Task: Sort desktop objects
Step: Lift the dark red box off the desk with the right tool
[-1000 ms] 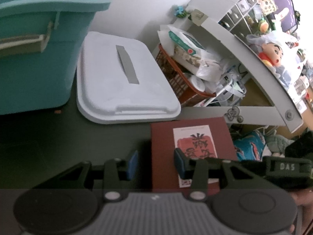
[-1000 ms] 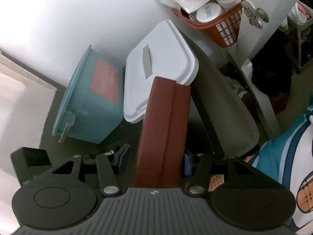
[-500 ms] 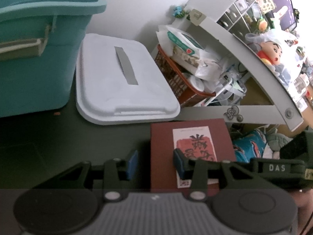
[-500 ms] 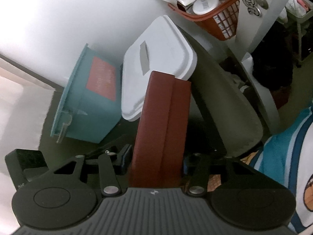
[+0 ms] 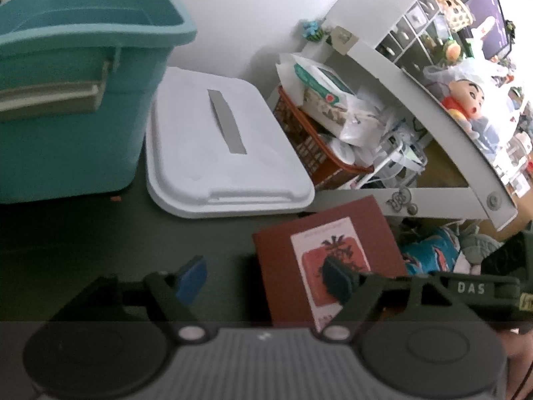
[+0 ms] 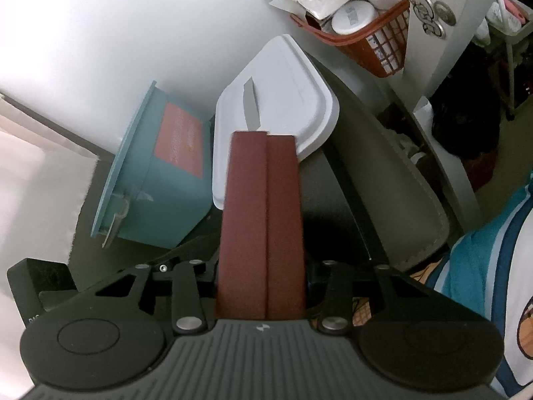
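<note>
handing over: the left tool (image 5: pixel 266 275), just opened, stands apart; the right tool (image 6: pixel 263 283) is clamped on the brown book (image 6: pixel 261 220), which next needs carrying toward the teal bin (image 6: pixel 156 180).

R tongs (image 6: pixel 263 283) clamp maroon book (image 6: pixel 263 220) edge-on, w/ white lid (image 6: pixel 286 100) behind.

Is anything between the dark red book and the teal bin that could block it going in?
Nothing visible blocks it. The right gripper holds the dark red book on edge. The white lid lies flat beside the teal bin, not over its open top. The left gripper has just opened, clear of the book.
</note>
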